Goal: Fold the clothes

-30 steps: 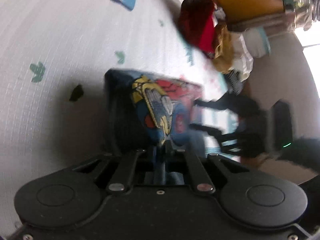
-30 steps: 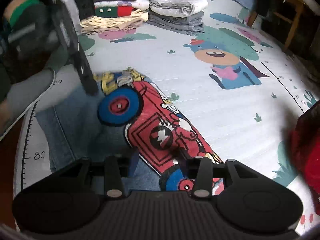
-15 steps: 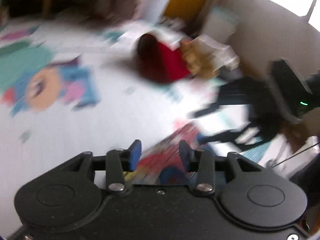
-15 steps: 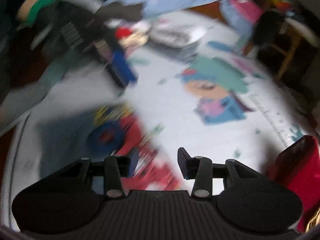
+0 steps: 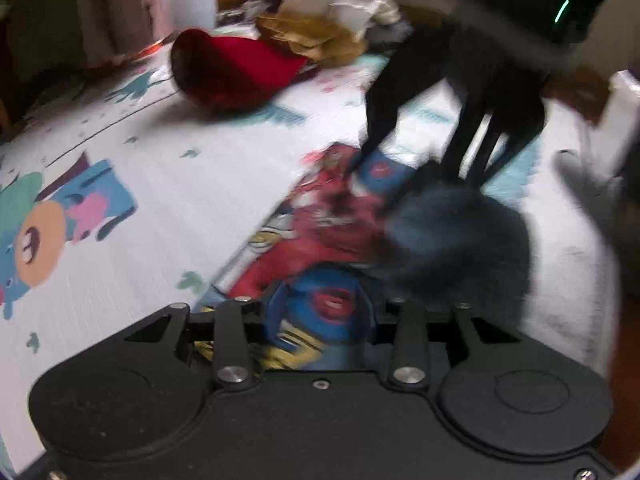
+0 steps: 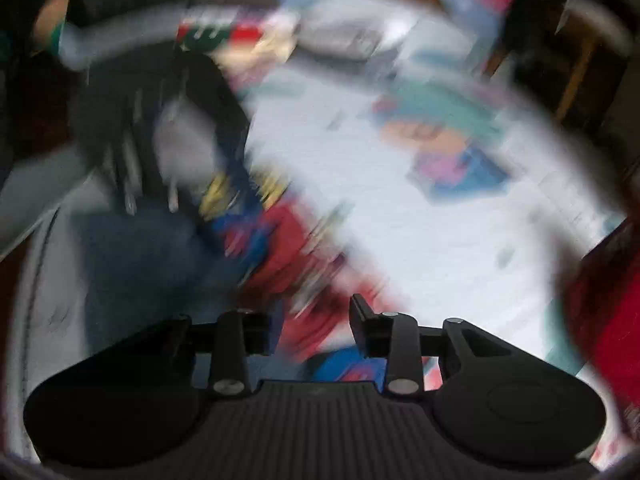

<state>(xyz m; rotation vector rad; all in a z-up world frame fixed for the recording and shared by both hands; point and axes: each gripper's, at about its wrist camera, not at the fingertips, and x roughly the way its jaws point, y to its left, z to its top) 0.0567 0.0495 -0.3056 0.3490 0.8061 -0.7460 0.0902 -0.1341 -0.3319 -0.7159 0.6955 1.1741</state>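
Observation:
A dark blue garment with a red, blue and yellow cartoon print [image 5: 336,240] lies on the white play mat [image 5: 168,200], folded into a narrow shape. My left gripper [image 5: 320,316] is open and empty just above its near end. My right gripper [image 5: 376,152] comes down over the garment's far end in the left wrist view; in its own blurred view it [image 6: 312,324] is open over the print [image 6: 288,248]. The left gripper [image 6: 160,128] shows there as a dark blur at the upper left.
A red garment [image 5: 236,68] and a heap of tan and white clothes [image 5: 332,28] lie at the mat's far edge. Folded clothes [image 6: 248,36] are stacked at the back in the right wrist view. A cartoon animal picture [image 5: 48,224] is printed on the mat.
My left gripper has let go of the garment and opened. Both grippers lifted, swung and now come back down over the folded garment. The right wrist view is heavily blurred by motion.

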